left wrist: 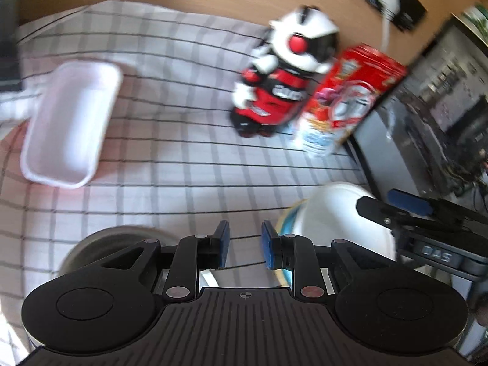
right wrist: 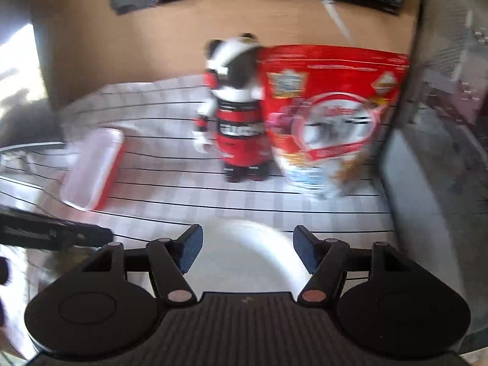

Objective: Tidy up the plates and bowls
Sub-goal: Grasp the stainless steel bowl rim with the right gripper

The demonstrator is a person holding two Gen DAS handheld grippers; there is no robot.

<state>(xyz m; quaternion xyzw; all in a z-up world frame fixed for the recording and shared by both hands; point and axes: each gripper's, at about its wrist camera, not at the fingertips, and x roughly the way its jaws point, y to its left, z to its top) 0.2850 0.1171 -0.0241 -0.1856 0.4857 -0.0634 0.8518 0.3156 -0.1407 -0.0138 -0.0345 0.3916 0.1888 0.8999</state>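
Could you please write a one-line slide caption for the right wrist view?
Open right gripper hovers above a white bowl on the checked cloth.

1. White rectangular plastic tray with rounded corners (left wrist: 71,123): shallow, open side up, lying on the checked cloth at far left.
2. White round bowl with a blue-and-yellow rim band (left wrist: 332,213): near right on the cloth.
3. Grey round dish (left wrist: 100,244): near left, partly hidden.

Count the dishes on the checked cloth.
3: white rectangular tray far left, grey plate under the left tongs, white bowl near right. More may be hidden.
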